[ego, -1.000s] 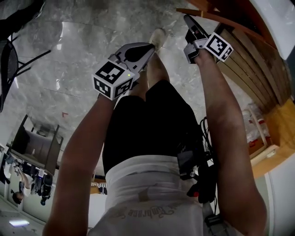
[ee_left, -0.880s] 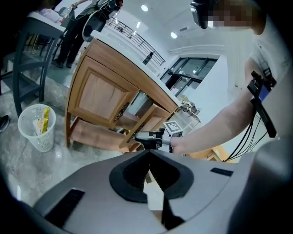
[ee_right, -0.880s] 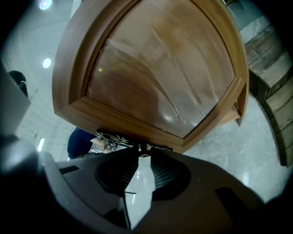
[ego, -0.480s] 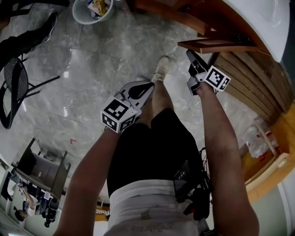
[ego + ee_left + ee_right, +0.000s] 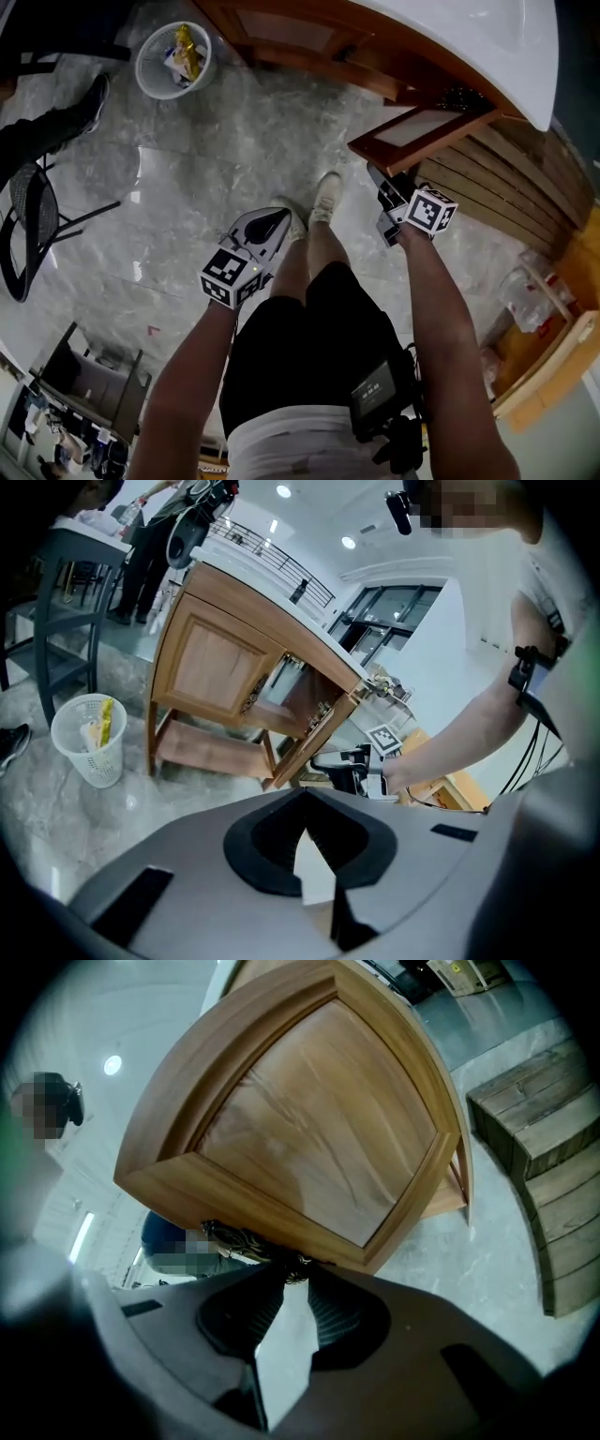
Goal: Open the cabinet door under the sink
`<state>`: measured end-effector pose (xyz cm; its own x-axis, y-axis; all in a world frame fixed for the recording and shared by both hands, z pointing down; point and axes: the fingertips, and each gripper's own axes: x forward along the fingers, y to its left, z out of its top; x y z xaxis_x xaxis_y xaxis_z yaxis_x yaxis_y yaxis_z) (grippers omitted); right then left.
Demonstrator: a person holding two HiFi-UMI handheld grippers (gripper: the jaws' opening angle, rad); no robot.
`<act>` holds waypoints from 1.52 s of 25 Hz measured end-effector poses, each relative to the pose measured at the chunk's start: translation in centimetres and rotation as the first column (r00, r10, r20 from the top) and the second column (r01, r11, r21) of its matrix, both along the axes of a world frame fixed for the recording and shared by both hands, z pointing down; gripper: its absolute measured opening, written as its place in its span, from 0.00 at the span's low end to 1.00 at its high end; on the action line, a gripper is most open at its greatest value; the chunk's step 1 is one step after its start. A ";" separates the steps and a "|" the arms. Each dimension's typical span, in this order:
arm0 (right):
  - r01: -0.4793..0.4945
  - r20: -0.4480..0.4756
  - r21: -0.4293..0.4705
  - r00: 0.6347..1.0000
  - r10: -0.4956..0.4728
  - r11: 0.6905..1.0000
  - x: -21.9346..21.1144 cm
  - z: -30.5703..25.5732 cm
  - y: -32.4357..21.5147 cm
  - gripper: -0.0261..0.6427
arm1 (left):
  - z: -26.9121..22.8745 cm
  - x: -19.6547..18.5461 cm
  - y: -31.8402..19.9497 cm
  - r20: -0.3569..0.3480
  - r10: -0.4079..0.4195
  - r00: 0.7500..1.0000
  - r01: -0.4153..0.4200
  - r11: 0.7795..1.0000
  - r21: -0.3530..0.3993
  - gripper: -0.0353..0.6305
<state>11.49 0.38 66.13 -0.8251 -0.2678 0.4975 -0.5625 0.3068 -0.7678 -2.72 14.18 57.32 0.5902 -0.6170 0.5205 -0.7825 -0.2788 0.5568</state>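
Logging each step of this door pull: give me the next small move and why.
Probably swing the brown wooden panelled cabinet door further outward. The right gripper is shut on its dark ornate metal handle, and the door stands only partly open under the white sink; the left gripper is shut, empty, away from it.

Black shorts (image 5: 300, 328), white shirt (image 5: 291, 442), pale shoes (image 5: 326, 195), cabled black waist device (image 5: 375, 398); grey left tool (image 5: 283, 219), right tool (image 5: 374, 173).
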 end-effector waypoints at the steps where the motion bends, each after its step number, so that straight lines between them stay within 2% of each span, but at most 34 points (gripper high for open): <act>1: 0.006 -0.003 -0.002 1.000 -0.006 1.000 0.4 0.0 0.4 0.17 | 0.0 0.3 -0.1 0.001 0.003 1.000 -0.003 1.000 0.000 0.07; 5: 0.032 -0.027 -0.011 0.999 -0.032 0.999 2.3 0.0 1.6 0.17 | -0.4 2.0 -0.7 -0.008 0.015 1.000 -0.015 1.000 -0.005 0.07; 12: 0.070 -0.075 -0.012 0.995 -0.071 0.997 5.3 0.0 2.8 0.16 | -1.6 6.1 -2.3 -0.017 0.096 0.995 -0.095 0.995 0.017 0.07; 24: 0.075 -0.193 0.005 0.978 -0.073 0.997 11.9 0.2 4.3 0.14 | -1.9 9.7 -4.3 -0.019 0.171 0.985 -0.171 0.985 0.019 0.07; 30: 0.137 -0.224 0.010 0.966 -0.131 0.991 13.6 0.1 4.1 0.14 | -1.9 11.1 -5.3 -0.014 0.202 0.979 -0.202 0.979 0.013 0.07; 38: 0.057 -0.273 0.026 0.961 -0.048 0.998 16.9 0.1 4.0 0.14 | -2.1 13.2 -6.1 -0.015 0.230 0.973 -0.230 0.973 -0.004 0.07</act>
<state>28.40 4.37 66.20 -0.6732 -0.2483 0.6965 -0.7312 0.3642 -0.5769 10.49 8.04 55.25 0.7236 -0.4608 0.5139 -0.6894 -0.4476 0.5695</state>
